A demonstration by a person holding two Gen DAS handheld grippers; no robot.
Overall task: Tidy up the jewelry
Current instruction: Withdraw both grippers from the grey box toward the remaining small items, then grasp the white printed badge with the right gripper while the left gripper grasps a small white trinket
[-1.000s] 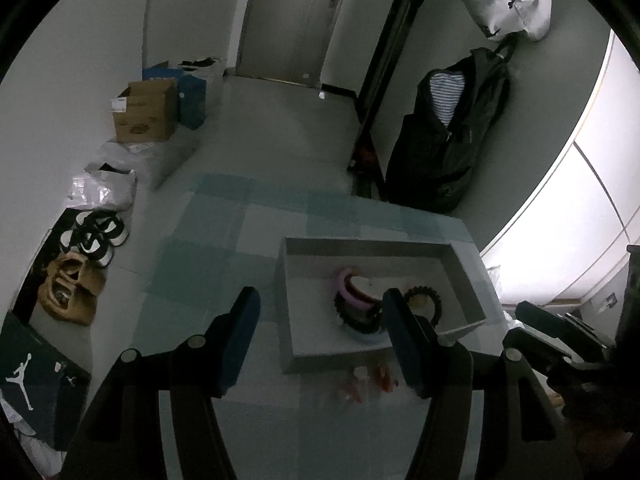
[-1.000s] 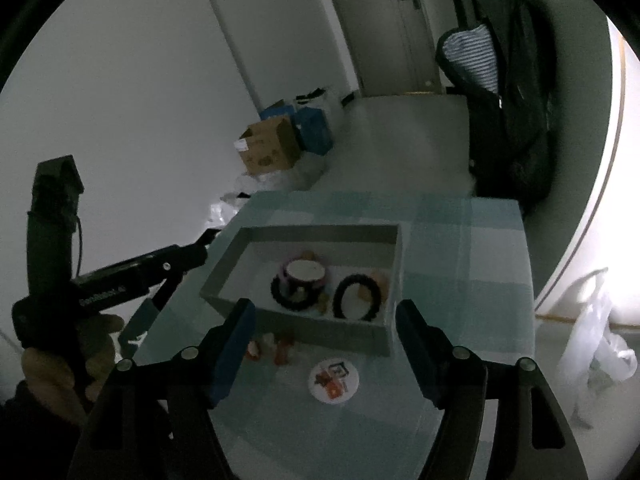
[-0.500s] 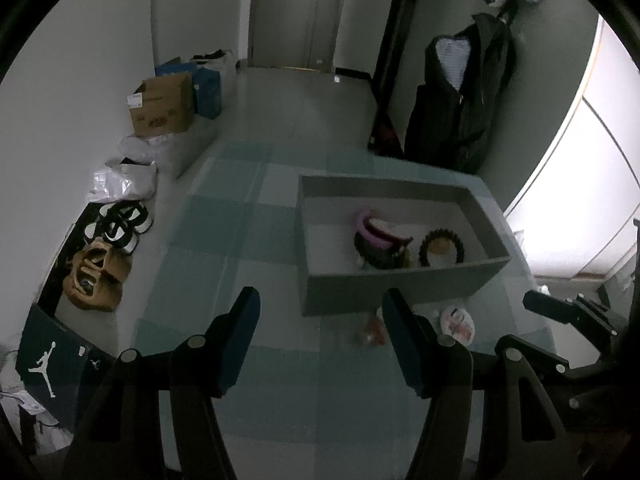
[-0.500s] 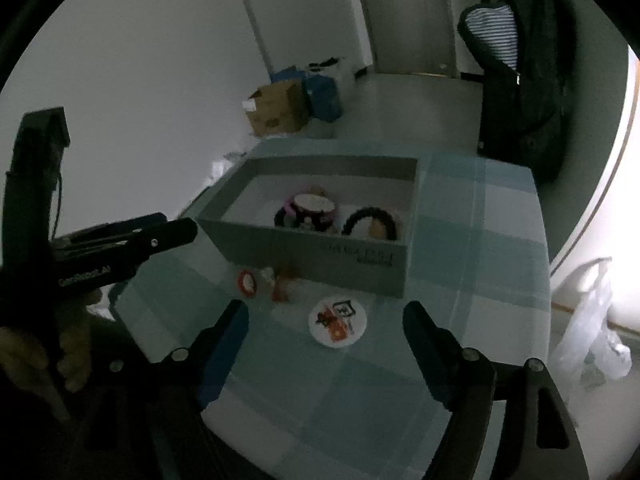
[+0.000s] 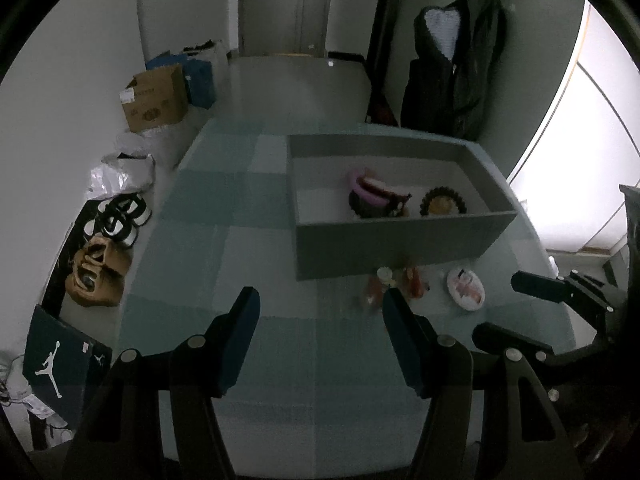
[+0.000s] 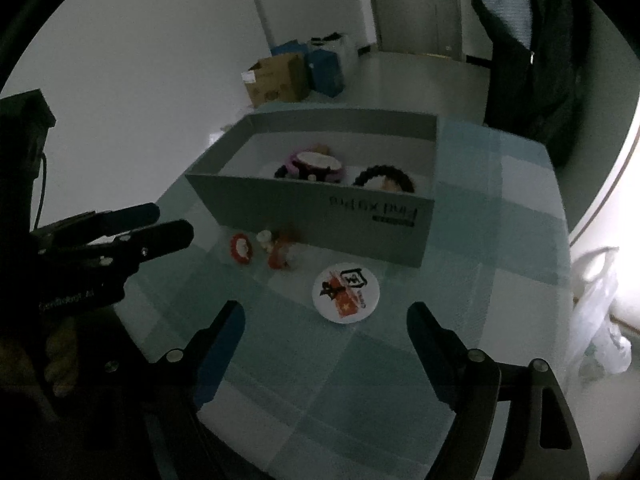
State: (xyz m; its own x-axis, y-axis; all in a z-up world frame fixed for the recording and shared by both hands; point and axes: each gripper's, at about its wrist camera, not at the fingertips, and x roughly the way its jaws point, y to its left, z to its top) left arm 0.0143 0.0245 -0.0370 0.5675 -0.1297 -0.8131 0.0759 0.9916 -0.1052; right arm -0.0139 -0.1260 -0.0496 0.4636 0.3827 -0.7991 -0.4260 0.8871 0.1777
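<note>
Grey cardboard forms the open box (image 5: pixel 400 240) that sits toward the far right part of the table (image 5: pixel 240 264), which wears a checked cloth in pale and deeper teal. Inside the box lie a pink bangle (image 5: pixel 366 190) stacked with a dark beaded piece, and beside it, toward the right wall, a black beaded bracelet (image 5: pixel 443 201) lying flat. Just outside the box's near wall, on the cloth, sits a small huddle of red and cream trinkets (image 6: pixel 276 250), too blurred to tell apart, with a red-rimmed ring (image 6: pixel 241 248) at the left end of that group in the right wrist view. Near them, a little further toward the cameras, lies a round white badge (image 6: pixel 345 294) printed in red and black. The left gripper (image 5: pixel 318 312) hovers above bare cloth short of the trinkets, its jaws spread part way with nothing between them. The right gripper (image 6: pixel 326 320) hangs over the cloth just in front of the badge, its jaws spread wide and empty. A hand (image 6: pixel 60 360) grips the left tool's handle at the left edge of the right wrist view. On the floor past the table stand a brown cardboard carton (image 5: pixel 156 98) and blue boxes, with shoes (image 5: pixel 120 216) along the wall and a dark coat (image 5: pixel 456 64) hanging at the right.
</note>
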